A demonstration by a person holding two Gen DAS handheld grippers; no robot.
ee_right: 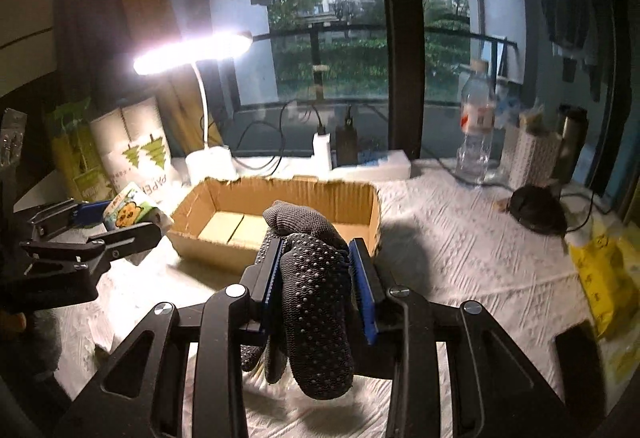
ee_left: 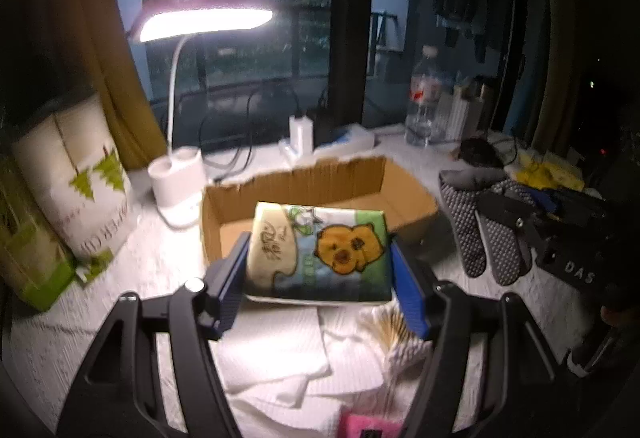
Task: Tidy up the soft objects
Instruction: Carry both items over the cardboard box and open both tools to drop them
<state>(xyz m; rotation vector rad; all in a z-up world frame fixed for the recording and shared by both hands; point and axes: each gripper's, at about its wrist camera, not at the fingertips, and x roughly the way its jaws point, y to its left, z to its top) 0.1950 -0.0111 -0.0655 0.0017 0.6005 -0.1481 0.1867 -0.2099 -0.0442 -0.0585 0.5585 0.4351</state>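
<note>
My left gripper (ee_left: 318, 258) is shut on a tissue pack (ee_left: 320, 250) printed with a brown bear, held just in front of the open cardboard box (ee_left: 304, 178). The pack (ee_right: 128, 210) and left gripper (ee_right: 108, 222) also show at the left of the right wrist view. My right gripper (ee_right: 316, 270) is shut on grey dotted socks (ee_right: 312, 290), held above the table near the box's (ee_right: 280, 190) front wall. The socks (ee_left: 480, 222) and right gripper (ee_left: 532, 226) show at the right of the left wrist view. Two pale pads (ee_right: 236, 226) lie inside the box.
A lit desk lamp (ee_left: 180, 174) stands behind the box at the left, beside a paper-roll pack (ee_left: 76, 182). A water bottle (ee_right: 476, 130), a charger (ee_right: 322, 150), a dark mouse (ee_right: 538, 208) and a yellow bag (ee_right: 604, 270) sit around. White tissues (ee_left: 280, 354), cotton swabs (ee_left: 392, 326) and a pink item (ee_left: 368, 424) lie under the left gripper.
</note>
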